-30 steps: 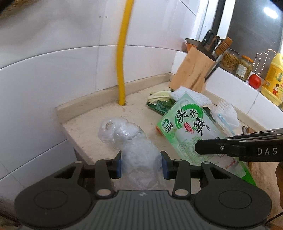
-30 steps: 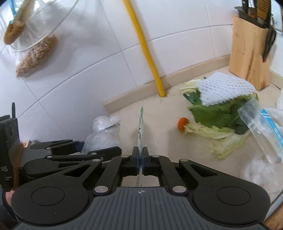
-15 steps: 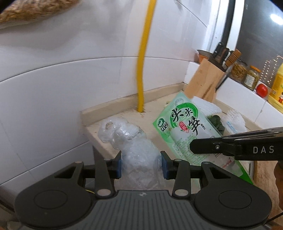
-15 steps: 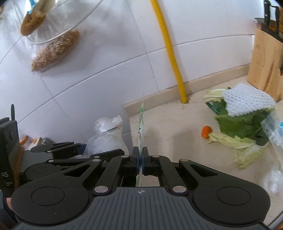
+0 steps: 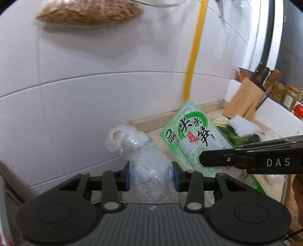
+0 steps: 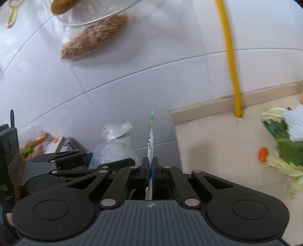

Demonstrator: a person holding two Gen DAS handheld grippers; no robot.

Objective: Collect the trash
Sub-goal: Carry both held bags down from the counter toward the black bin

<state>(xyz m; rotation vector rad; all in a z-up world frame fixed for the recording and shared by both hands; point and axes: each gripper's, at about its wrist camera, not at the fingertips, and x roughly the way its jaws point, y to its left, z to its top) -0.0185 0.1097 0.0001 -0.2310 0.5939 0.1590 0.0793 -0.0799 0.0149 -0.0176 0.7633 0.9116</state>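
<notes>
My left gripper (image 5: 151,175) is shut on a crumpled clear plastic bag (image 5: 140,155), which bulges up between the blue pads. The bag (image 6: 113,145) also shows in the right wrist view, left of centre. My right gripper (image 6: 151,170) is shut on a green and white food wrapper (image 6: 151,136), seen edge-on there. In the left wrist view the wrapper (image 5: 191,136) hangs flat to the right of the bag, pinched by the right gripper (image 5: 203,160). Both are held in the air beyond the counter's left end.
The beige counter (image 6: 217,143) carries leafy vegetable scraps (image 6: 287,149), a white foam net (image 5: 244,128) and an orange bit (image 6: 262,153). A yellow pipe (image 6: 232,62) runs up the tiled wall. A knife block (image 5: 244,104) and jars stand far right. A mesh bag (image 5: 90,13) hangs above.
Both grippers have swung left with their loads, past the counter's left end. The counter scraps and knife block have slid to the right in both views, and the hanging mesh bag has come into view.
</notes>
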